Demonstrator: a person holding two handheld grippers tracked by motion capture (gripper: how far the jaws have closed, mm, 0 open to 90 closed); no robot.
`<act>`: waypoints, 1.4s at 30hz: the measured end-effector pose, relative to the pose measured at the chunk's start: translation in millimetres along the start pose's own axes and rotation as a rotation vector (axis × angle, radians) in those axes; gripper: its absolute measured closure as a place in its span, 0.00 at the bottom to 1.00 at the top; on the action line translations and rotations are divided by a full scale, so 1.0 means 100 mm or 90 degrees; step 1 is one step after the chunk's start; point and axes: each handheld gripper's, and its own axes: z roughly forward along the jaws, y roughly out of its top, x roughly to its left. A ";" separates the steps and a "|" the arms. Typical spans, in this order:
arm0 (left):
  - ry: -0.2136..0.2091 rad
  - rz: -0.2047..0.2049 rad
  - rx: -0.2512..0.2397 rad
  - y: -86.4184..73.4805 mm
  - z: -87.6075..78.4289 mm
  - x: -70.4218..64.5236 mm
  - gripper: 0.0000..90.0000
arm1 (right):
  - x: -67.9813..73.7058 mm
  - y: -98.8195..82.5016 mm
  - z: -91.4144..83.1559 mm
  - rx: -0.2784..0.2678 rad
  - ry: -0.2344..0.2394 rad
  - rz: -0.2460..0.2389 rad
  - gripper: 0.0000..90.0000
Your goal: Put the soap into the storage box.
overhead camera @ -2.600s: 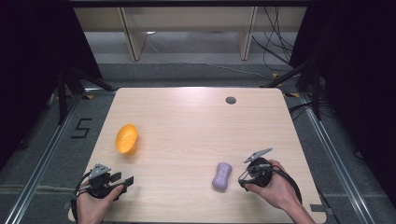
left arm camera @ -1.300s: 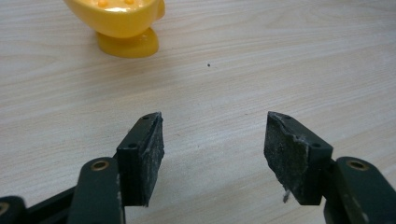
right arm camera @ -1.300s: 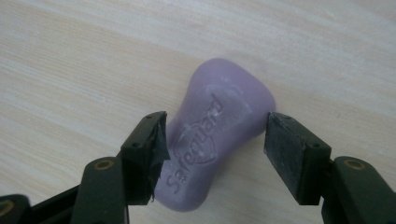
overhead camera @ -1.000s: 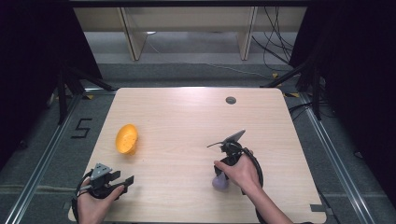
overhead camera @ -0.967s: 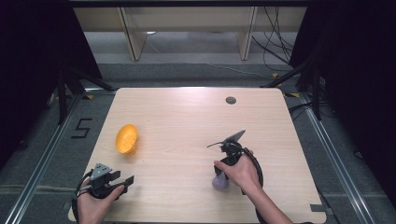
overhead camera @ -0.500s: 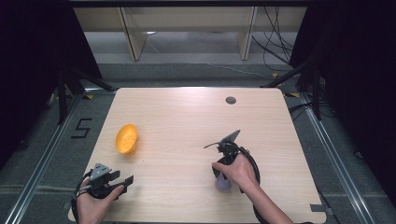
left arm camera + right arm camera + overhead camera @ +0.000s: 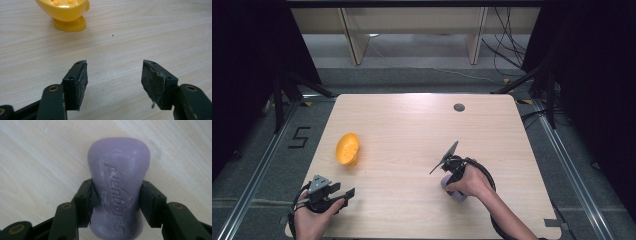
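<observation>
A purple soap bar (image 7: 119, 157) with stamped lettering lies flat on the wooden table (image 7: 412, 130), right of the middle, and the hand hides most of it in the high view (image 7: 459, 196). My right gripper (image 7: 117, 188) points down at it. Its jaws have just been closing, and both pads now press on the bar's narrow waist. The same gripper (image 7: 451, 184) carries a grey plate on top. My left gripper (image 7: 347, 196) rests open at the front left corner, with bare wood between its pads (image 7: 115, 75). A yellow-orange dish (image 7: 347, 148) lies tilted beyond it (image 7: 65, 10).
A small dark round hole (image 7: 459, 107) sits near the table's far edge. Grey floor with metal rails surrounds the table, with a "5" marked on the floor (image 7: 299, 137) at the left. Cables (image 7: 507, 50) lie on the floor behind, and dark curtains hang on both sides.
The right hand came in from the right edge and settled over the purple bar, which now shows less beneath it. The left hand and the yellow dish kept still.
</observation>
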 end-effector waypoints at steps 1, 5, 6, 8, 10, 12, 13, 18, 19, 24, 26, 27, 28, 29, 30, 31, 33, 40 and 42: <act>0.000 0.000 0.000 0.00 0.00 0.00 0.41 | 0.00 0.00 0.00 0.000 0.000 0.000 0.56; 0.000 0.001 0.000 0.00 0.00 0.00 0.41 | 0.01 -0.04 0.01 -0.016 0.001 -0.070 0.56; 0.000 0.001 0.000 0.00 0.00 0.00 0.41 | -0.01 -0.05 0.01 -0.015 -0.016 -0.122 0.56; -0.001 0.001 0.000 0.00 0.00 0.00 0.41 | 0.00 -0.07 0.01 -0.023 -0.015 -0.148 0.56; -0.004 0.001 -0.005 0.00 0.00 -0.01 0.41 | 0.02 -0.09 0.00 -0.027 -0.024 -0.156 0.56; -0.004 0.003 0.001 0.00 0.00 0.00 0.41 | 0.07 -0.12 0.00 -0.038 -0.049 -0.203 0.56; -0.004 0.003 0.001 0.00 0.00 0.00 0.41 | 0.07 -0.12 0.00 -0.038 -0.049 -0.203 0.56; -0.004 0.003 -0.004 0.00 0.01 -0.01 0.41 | 0.15 -0.23 0.00 -0.085 -0.120 -0.291 0.56; -0.008 0.002 -0.007 0.00 0.01 -0.01 0.41 | 0.15 -0.23 0.00 -0.085 -0.120 -0.291 0.56; -0.002 0.014 0.000 0.00 -0.01 -0.01 0.41 | 0.20 -0.35 0.00 -0.132 -0.161 -0.358 0.56; -0.002 0.013 0.000 0.00 0.00 -0.01 0.42 | 0.23 -0.42 -0.02 -0.161 -0.192 -0.375 0.56; -0.007 0.008 -0.008 0.00 0.01 -0.02 0.42 | 0.24 -0.43 -0.03 -0.171 -0.200 -0.388 0.56; -0.007 0.008 -0.008 0.00 0.01 -0.02 0.42 | 0.22 -0.44 -0.04 -0.181 -0.221 -0.411 0.56; -0.005 0.006 -0.008 0.00 0.01 -0.03 0.42 | 0.24 -0.44 -0.05 -0.195 -0.234 -0.428 0.56; -0.005 0.006 -0.008 0.00 0.01 -0.03 0.42 | 0.25 -0.45 -0.06 -0.198 -0.244 -0.436 0.56; -0.007 0.005 -0.010 0.00 0.01 -0.04 0.42 | 0.29 -0.48 -0.08 -0.198 -0.242 -0.404 0.56; -0.006 0.006 -0.014 0.01 0.00 -0.05 0.42 | 0.28 -0.49 -0.08 -0.214 -0.255 -0.423 0.56; -0.015 0.013 -0.027 0.02 0.00 -0.05 0.43 | 0.40 -0.66 -0.19 -0.302 -0.324 -0.436 0.56; -0.022 0.007 -0.041 0.01 0.02 -0.07 0.43 | 0.43 -0.72 -0.21 -0.323 -0.343 -0.445 0.56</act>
